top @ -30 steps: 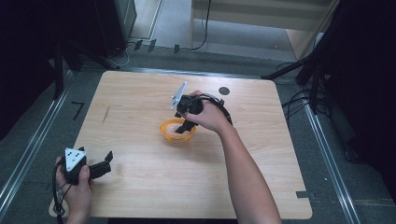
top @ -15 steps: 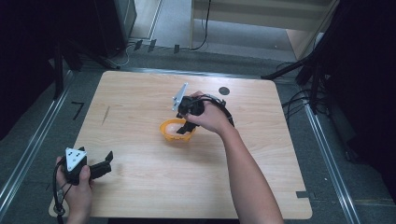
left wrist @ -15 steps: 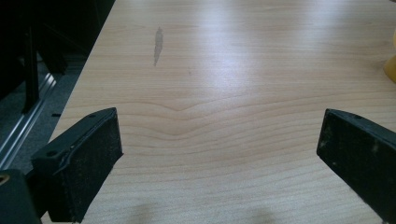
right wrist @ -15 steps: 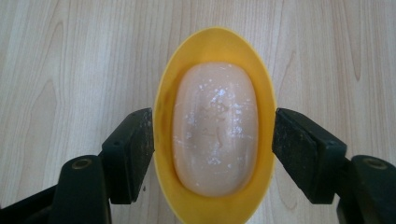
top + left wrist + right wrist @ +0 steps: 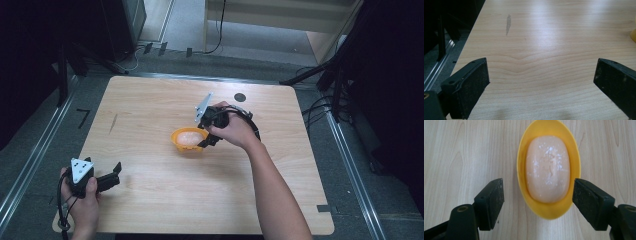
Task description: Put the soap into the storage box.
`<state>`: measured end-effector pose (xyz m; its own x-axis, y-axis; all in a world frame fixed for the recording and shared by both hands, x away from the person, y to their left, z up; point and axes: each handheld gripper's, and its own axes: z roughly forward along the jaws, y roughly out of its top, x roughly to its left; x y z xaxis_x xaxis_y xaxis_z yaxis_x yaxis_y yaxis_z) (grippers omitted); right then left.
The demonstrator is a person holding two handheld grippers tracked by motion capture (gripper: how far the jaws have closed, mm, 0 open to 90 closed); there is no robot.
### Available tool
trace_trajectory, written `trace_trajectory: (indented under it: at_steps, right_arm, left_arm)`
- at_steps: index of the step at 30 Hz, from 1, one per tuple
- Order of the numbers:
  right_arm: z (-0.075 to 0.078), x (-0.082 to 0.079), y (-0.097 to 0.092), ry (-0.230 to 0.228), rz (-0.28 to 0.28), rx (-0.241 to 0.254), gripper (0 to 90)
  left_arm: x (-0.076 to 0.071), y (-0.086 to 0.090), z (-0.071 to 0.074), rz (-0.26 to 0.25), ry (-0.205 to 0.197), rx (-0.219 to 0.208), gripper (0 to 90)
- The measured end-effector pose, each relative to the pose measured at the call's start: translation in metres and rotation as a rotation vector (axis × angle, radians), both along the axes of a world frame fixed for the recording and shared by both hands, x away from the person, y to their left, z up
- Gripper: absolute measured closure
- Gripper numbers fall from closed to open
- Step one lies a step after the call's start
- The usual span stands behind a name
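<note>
**Open jaws poised over the soap dish**

From where I stand, the right hand-held gripper (image 5: 206,131) hangs just above the yellow soap dish (image 5: 188,139) near the middle of the bench (image 5: 150,110), its jaws spread wide and empty. In the right gripper view the two black pads straddle the near end of the dish, one on bare wood to the left, the other just off the dish's right rim; neither looks to be touching it. I'd judge this to be the approach to a grasp, either on the dish or on the soap bar (image 5: 547,167) lying in it.

The next move calls for a choice and some care: to take the soap, the jaws must come in closer and drop inside the rim; to take the dish, they need to come lower and close across its narrow width without tipping it.

The dish is an oval, glossy yellow, shallow-walled. The bar is pale peach, rounded, with whitish flecks and a faint stamped mark on top; it fills most of the dish and could well be slippery.

The left hand-held gripper (image 5: 107,181) waits at the bench's near left corner, jaws wide apart, holding nothing, well apart from the dish.
</note>
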<state>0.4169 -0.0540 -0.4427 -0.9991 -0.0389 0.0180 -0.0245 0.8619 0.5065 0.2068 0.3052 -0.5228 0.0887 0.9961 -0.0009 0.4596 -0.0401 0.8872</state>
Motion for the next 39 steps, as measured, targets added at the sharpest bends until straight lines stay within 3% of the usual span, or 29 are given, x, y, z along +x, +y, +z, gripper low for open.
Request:
trace_trajectory:
  at_steps: [12, 25, 39]
  right_arm:
    - [-0.005, -0.009, -0.032, 0.013, -0.047, 0.01, 19.3]
    - [-0.012, -0.023, -0.064, 0.003, -0.085, 0.03, 18.9]
    - [-0.033, -0.047, -0.099, 0.013, -0.141, 0.038, 18.6]
  left_arm:
    - [0.0, -0.001, 0.0, 0.002, -0.001, 0.003, 0.4]
    - [0.0, -0.001, 0.0, 0.001, 0.003, 0.013, 0.4]
    - [0.0, -0.002, 0.0, 0.0, 0.002, 0.019, 0.4]
